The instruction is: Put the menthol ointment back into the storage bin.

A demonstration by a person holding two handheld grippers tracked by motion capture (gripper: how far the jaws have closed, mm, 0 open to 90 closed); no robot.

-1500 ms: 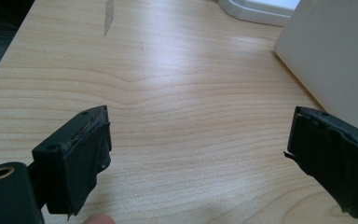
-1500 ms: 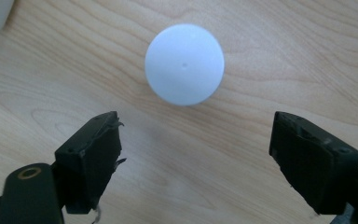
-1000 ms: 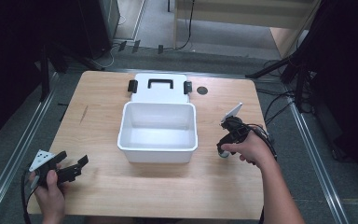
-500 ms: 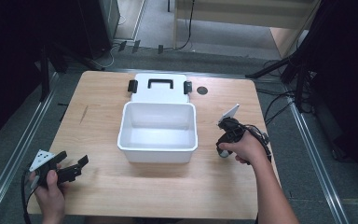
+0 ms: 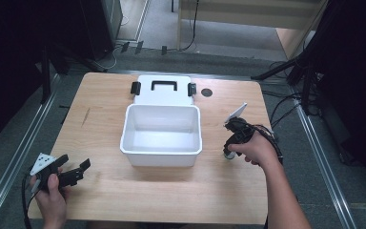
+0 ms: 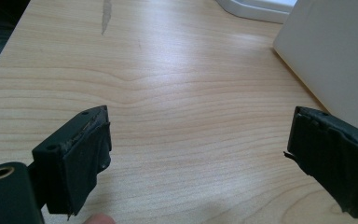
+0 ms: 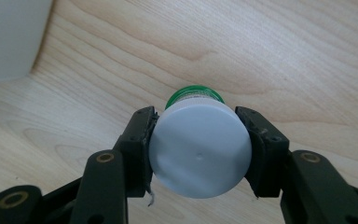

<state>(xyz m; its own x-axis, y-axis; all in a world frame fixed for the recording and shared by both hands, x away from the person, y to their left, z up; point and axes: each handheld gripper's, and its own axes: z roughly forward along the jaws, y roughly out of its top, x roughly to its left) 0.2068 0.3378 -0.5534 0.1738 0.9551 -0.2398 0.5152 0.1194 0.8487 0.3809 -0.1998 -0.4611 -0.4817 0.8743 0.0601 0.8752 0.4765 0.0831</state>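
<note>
Two grippers: right gripper [image 7: 199, 140] fingers clamp a white-capped bottle [image 7: 199, 151] beside the white bin [image 5: 162, 133]; left gripper [image 6: 200, 154] fingers gape empty.

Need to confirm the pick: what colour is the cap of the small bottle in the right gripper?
Pale grey-white cap, over a green body; clearest in the right gripper view.

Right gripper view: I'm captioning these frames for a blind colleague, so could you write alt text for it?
Two black jaws of the right gripper are closed on the white cap of a small bottle with a green label, seen from the cap end above a light wooden table. A white bin's wall fills the upper left corner.
</note>
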